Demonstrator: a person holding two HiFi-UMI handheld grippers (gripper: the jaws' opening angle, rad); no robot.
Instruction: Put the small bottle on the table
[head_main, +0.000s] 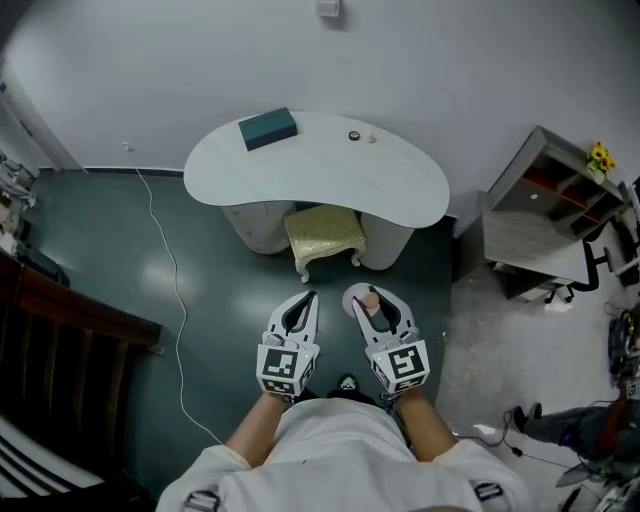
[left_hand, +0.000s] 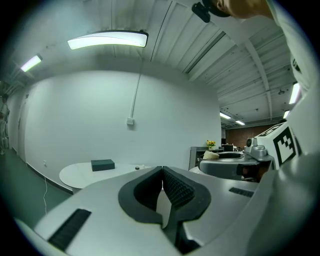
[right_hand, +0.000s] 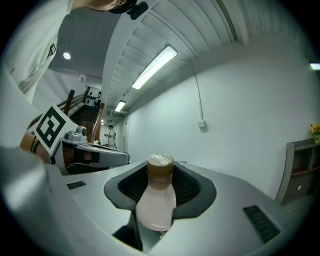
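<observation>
A small pale pink bottle (right_hand: 156, 200) with a brown cap stands between the jaws of my right gripper (right_hand: 160, 187), which is shut on its body. The head view shows that bottle (head_main: 372, 306) in the right gripper (head_main: 378, 312), held low in front of the person. My left gripper (head_main: 297, 312) hangs beside it, shut and empty; its dark pads (left_hand: 172, 192) meet in the left gripper view. The white kidney-shaped table (head_main: 320, 175) lies ahead, well apart from both grippers.
A dark teal box (head_main: 268, 128) and two small items (head_main: 361, 136) lie on the table. A cream stool (head_main: 325, 237) stands under the table's near edge. A grey shelf unit (head_main: 545, 215) with yellow flowers is at the right. A white cable (head_main: 175, 300) runs across the dark floor.
</observation>
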